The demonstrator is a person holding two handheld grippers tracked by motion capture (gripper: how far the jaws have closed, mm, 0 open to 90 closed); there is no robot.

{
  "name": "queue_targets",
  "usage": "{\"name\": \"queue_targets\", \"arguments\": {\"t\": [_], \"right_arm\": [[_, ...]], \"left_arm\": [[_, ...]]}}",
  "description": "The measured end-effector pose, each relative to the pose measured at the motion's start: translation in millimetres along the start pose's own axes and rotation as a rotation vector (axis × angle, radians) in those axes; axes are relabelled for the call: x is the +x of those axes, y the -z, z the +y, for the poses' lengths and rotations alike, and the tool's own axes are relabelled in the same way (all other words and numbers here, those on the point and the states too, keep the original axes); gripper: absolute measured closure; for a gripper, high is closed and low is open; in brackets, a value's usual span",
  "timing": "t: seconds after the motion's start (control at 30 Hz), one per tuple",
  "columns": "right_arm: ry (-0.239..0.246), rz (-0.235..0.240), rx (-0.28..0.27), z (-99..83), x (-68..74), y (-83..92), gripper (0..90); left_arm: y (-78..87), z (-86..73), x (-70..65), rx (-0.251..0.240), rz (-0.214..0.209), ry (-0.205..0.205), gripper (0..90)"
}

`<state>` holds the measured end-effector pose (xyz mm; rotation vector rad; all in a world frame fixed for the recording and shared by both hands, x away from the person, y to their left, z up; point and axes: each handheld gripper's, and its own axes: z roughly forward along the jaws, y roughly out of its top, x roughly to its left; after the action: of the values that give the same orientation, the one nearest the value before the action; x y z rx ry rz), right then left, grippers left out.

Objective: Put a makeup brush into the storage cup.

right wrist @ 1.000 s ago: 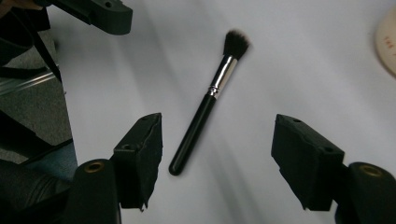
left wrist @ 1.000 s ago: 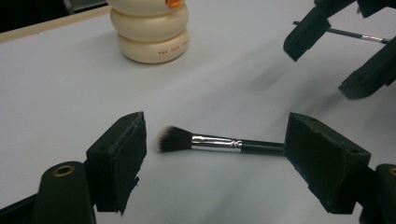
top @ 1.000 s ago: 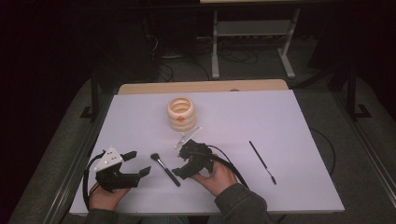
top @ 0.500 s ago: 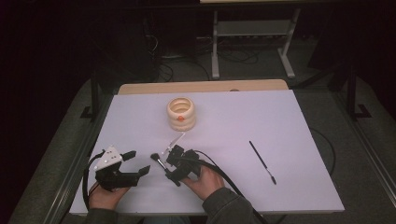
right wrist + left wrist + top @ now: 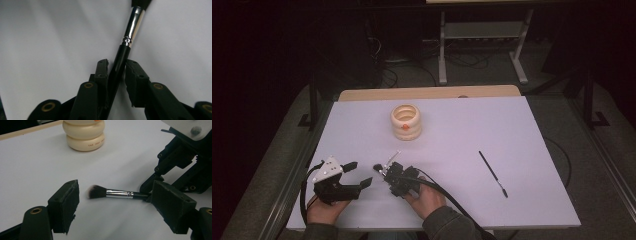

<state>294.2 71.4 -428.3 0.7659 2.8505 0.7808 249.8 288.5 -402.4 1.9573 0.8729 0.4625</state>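
A makeup brush (image 5: pixel 381 170) with dark bristles, a silver ferrule and a black handle lies on the white table near the front left. My right gripper (image 5: pixel 391 174) is low over its handle. In the right gripper view the handle (image 5: pixel 119 67) runs between the two pads of the right gripper (image 5: pixel 116 75), which have just been closing and stand close to it, with a sliver of table showing on one side. My left gripper (image 5: pixel 359 172) rests open left of the brush. In the left gripper view its jaws frame the brush (image 5: pixel 110 193), apart from it.
A cream ring-stacked holder (image 5: pixel 406 121) stands at the table's middle back. A thin black brush (image 5: pixel 492 172) lies to the right. Cables trail from both grippers toward the front edge. A wooden strip (image 5: pixel 427 93) borders the far side of the white top.
My right gripper has moved left and down onto the brush handle, and its jaws have narrowed around it. The left gripper has stayed put.
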Motion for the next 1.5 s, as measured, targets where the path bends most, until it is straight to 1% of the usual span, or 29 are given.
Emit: {"name": "queue_targets", "arguments": {"t": [0.13, 0.17, 0.23, 0.27, 0.37, 0.4, 0.43, 0.5, 0.6, 0.63, 0.67, 0.73, 0.8, 0.87, 0.93, 1.03, 1.13, 1.17, 1.27, 1.4, 1.43, 1.5], "right_arm": [[-0.053, -0.038, -0.007, -1.3, 4.5, -0.3, 76.6], [-0.057, -0.04, -0.004, -0.9, 4.5, -0.4, 78.2], [-0.067, -0.036, -0.005, -0.9, 3.0, -0.6, 78.4], [-0.077, -0.031, -0.008, -1.6, 2.4, -0.6, 78.4], [-0.065, -0.035, 0.006, 0.5, 3.4, -0.7, 78.5], [-0.061, -0.035, 0.009, 1.0, 2.9, -1.0, 78.5], [-0.062, -0.032, 0.012, 1.3, 2.8, -0.8, 78.6], [-0.059, -0.034, 0.008, 0.9, 2.7, -0.8, 78.7], [-0.058, -0.018, 0.007, 0.8, -0.1, -0.9, 78.7], [-0.062, -0.002, 0.005, 0.7, -1.8, -0.3, 78.8], [-0.064, 0.009, 0.006, 0.8, -2.7, 0.0, 78.8], [-0.047, 0.014, 0.002, 0.2, -4.7, -0.3, 78.8], [-0.054, 0.034, -0.007, -1.1, -7.5, 0.2, 78.8], [-0.056, 0.045, -0.02, -3.3, -9.5, 0.1, 78.8], [-0.07, 0.062, -0.034, -5.1, -11.8, 0.6, 78.8], [-0.086, 0.089, -0.035, -7.1, -14.3, 2.3, 78.8], [-0.087, 0.088, -0.037, -9.2, -17.3, 3.5, 78.8], [-0.094, 0.098, -0.041, -10.1, -18.8, 4.1, 78.8], [-0.109, 0.105, -0.054, -12.5, -21.8, 7.2, 78.8], [-0.122, 0.108, -0.065, -14.6, -25.1, 14.5, 78.8], [-0.117, 0.105, -0.071, -15.6, -26.5, 16.1, 78.8], [-0.119, 0.104, -0.077, -17.8, -28.6, 20.9, 78.8]], "left_arm": [[0.1, 0.7, 0.5, -0.001, 0.002, 0.0, 22.6], [-0.4, 0.7, 0.2, -0.003, 0.001, -0.001, 22.6], [-1.4, 0.7, -0.2, -0.002, -0.002, 0.0, 22.6], [-1.8, 0.7, 0.2, 0.004, -0.002, -0.01, 22.6], [-2.5, -0.1, 0.2, 0.007, -0.005, -0.002, 22.6], [-1.9, 0.1, 0.9, 0.004, -0.004, -0.009, 22.6], [-1.1, 0.2, 0.3, 0.002, -0.003, 0.002, 22.6], [-0.3, 0.2, 1.1, 0.001, -0.002, 0.002, 22.6], [-0.8, -0.1, 1.6, 0.004, -0.004, 0.003, 22.6], [-0.9, -0.1, 2.1, 0.006, -0.006, -0.003, 22.6], [-1.0, -0.4, 1.8, 0.005, -0.005, 0.005, 22.6], [-0.7, -0.8, 3.1, 0.006, -0.006, 0.005, 22.6], [-0.7, -1.1, 3.5, -0.002, -0.006, 0.018, 22.6], [-0.4, -1.1, 4.1, 0.001, -0.007, 0.016, 22.6], [-0.7, -0.8, 3.9, -0.003, -0.007, 0.016, 22.6], [-1.2, -0.7, 3.5, -0.001, -0.012, 0.013, 22.6], [-0.2, -0.6, 3.3, 0.0, -0.014, 0.012, 22.5], [0.2, -0.6, 3.2, -0.004, -0.013, 0.014, 22.5], [0.4, -0.3, 3.3, -0.008, -0.017, 0.017, 22.6], [-0.6, 0.3, 2.5, -0.012, -0.026, 0.021, 22.5], [-0.7, 0.6, 2.4, -0.013, -0.03, 0.016, 22.5], [-0.7, 1.0, 1.7, -0.017, -0.034, 0.018, 22.5]]}}
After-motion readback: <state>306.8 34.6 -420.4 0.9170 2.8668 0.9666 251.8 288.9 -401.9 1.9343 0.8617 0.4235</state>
